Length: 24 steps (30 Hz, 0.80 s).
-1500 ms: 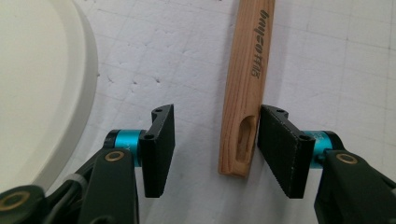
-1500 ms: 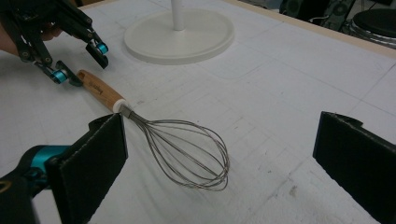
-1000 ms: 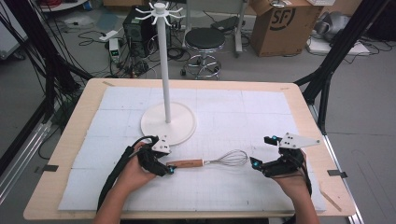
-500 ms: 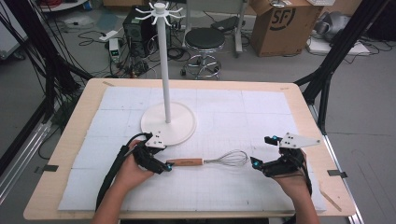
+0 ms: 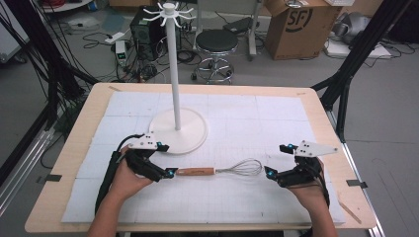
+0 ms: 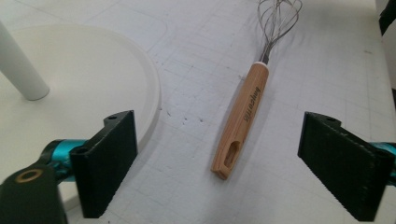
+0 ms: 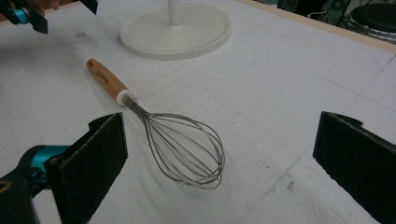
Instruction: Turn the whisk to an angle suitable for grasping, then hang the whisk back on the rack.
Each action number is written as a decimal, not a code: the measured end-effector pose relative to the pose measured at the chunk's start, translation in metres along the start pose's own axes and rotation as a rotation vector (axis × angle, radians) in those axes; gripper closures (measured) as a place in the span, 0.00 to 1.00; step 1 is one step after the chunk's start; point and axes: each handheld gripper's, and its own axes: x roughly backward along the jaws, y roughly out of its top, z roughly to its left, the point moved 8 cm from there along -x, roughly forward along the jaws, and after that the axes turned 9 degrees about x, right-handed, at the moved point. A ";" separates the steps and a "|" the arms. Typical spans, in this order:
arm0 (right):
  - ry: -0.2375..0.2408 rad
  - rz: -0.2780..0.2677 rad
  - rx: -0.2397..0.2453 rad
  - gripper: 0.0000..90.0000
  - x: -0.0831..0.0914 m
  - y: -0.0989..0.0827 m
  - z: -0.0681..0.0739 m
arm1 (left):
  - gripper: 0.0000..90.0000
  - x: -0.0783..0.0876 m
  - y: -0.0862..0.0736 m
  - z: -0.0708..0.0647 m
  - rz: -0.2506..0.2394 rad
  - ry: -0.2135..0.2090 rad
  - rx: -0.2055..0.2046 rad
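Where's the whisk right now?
In the high view the whisk lies flat on the white mat near the table's front edge, between the left gripper and right gripper, just in front of the stand's round base.

Left gripper [image 5: 170, 173] & right gripper [image 5: 269, 173]: black bodies, teal fittings, grey 3-cornered top plates, black cables, bare forearms

The whisk [image 5: 220, 171] lies on the mat [image 5: 257, 123], in front of the stand [image 5: 177, 133].

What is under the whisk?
The whisk lies flat on the white gridded mat, which covers the wooden table. Through its wire loops you see mat. The patch beneath the handle is hidden.
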 end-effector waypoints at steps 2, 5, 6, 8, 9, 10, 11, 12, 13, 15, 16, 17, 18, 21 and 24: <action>0.004 0.001 -0.002 0.02 -0.001 -0.001 0.001 | 0.08 0.005 0.002 0.000 -0.019 -0.008 0.005; 0.007 0.002 -0.002 0.02 -0.002 -0.002 0.002 | 0.07 0.010 0.004 0.001 -0.030 0.001 0.009; 0.006 0.005 0.001 0.02 -0.002 -0.002 0.002 | 0.07 0.012 0.005 0.002 -0.033 0.002 0.009; 0.007 0.003 -0.001 0.02 -0.002 -0.002 0.001 | 0.05 0.016 0.007 0.003 -0.048 0.002 0.012; 0.007 0.005 -0.002 0.02 -0.002 -0.002 0.001 | 0.02 0.017 0.007 0.004 -0.052 0.002 0.016; 0.008 0.005 -0.003 0.02 -0.002 -0.002 0.001 | 0.02 0.017 0.007 0.004 -0.052 0.002 0.016; 0.006 0.006 -0.005 0.02 -0.002 -0.003 0.001 | 0.02 0.017 0.007 0.005 -0.054 0.000 0.015; 0.008 0.007 -0.007 0.02 -0.002 -0.003 0.001 | 0.02 0.019 0.007 0.005 -0.056 -0.003 0.013; 0.008 0.007 -0.008 0.02 -0.002 -0.003 0.001 | 0.02 0.019 0.007 0.005 -0.056 -0.003 0.013; 0.003 0.008 0.000 0.02 -0.002 -0.003 0.001 | 0.02 0.022 0.007 0.005 -0.060 0.003 0.011; 0.003 0.008 0.000 0.02 -0.002 -0.003 0.001 | 0.02 0.023 0.007 0.005 -0.060 0.003 0.008; 0.008 0.011 -0.004 0.02 -0.003 -0.003 0.002 | 0.02 0.025 0.008 0.005 -0.061 0.004 0.003; 0.011 0.012 0.002 0.02 -0.004 -0.002 0.003 | 0.02 0.026 0.008 0.004 -0.063 0.007 0.004; 0.013 0.011 0.010 0.02 -0.005 0.000 0.003 | 0.02 0.032 0.010 0.004 -0.068 0.005 -0.006; 0.015 0.014 0.016 0.02 -0.007 0.002 0.003 | 0.02 0.037 0.011 0.004 -0.082 0.002 -0.010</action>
